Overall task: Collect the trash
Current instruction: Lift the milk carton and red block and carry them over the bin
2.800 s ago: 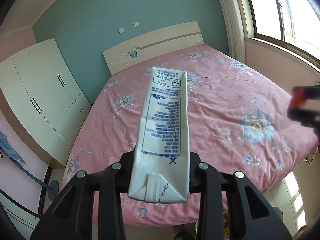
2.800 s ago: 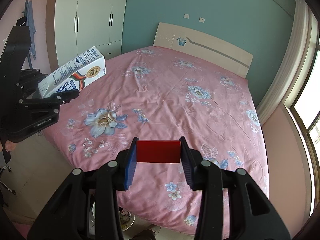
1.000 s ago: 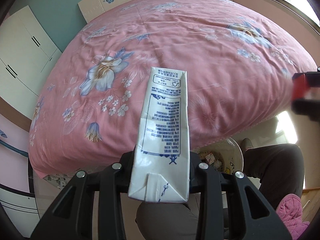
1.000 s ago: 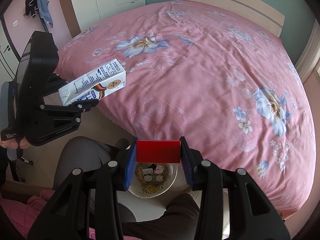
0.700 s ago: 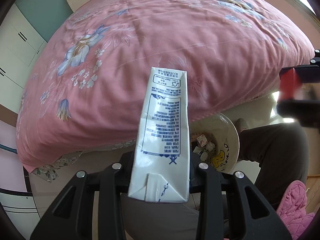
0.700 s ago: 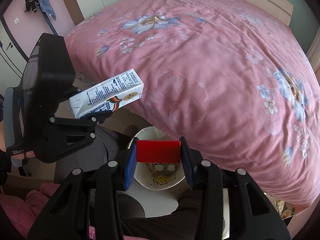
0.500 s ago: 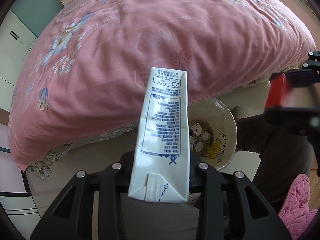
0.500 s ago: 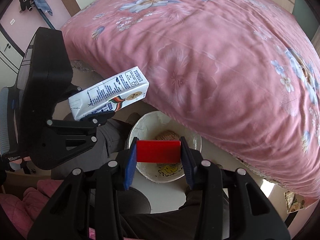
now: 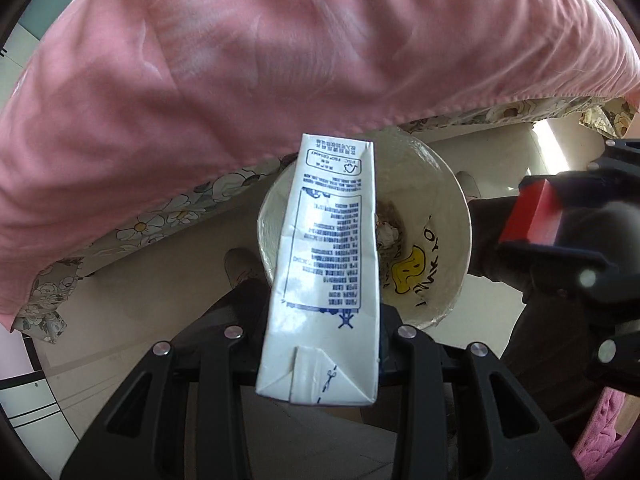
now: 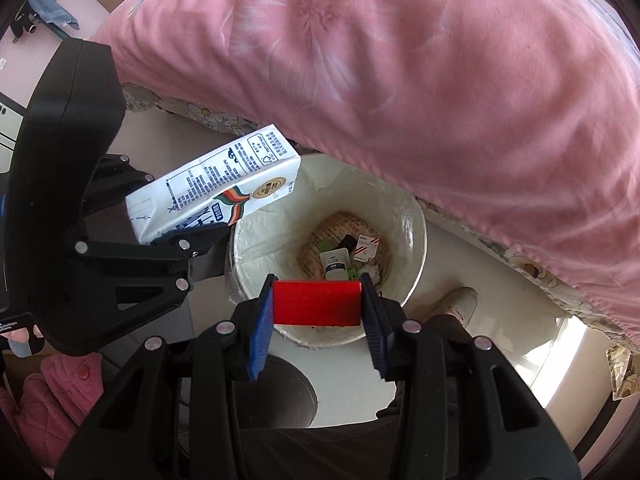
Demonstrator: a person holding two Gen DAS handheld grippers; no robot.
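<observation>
My left gripper (image 9: pixel 320 340) is shut on a white milk carton (image 9: pixel 328 264) with blue print, which points out over the round white trash bin (image 9: pixel 460 208). The carton also shows in the right wrist view (image 10: pixel 216 192), over the bin's left rim. My right gripper (image 10: pixel 316 304) is shut on a small red box (image 10: pixel 316 302) above the near rim of the bin (image 10: pixel 416 232). The red box also shows at the right of the left wrist view (image 9: pixel 528 216). The bin holds several pieces of trash (image 10: pixel 344 252).
The bed with its pink floral cover (image 10: pixel 400 72) overhangs the far side of the bin. The person's legs in dark trousers (image 10: pixel 320 444) and a shoe (image 10: pixel 460 300) are near the bin. The floor (image 9: pixel 140 276) is pale tile.
Both grippers have swung down from over the bed to the bin at its foot. The carton and the red box now hang over the bin, still held.
</observation>
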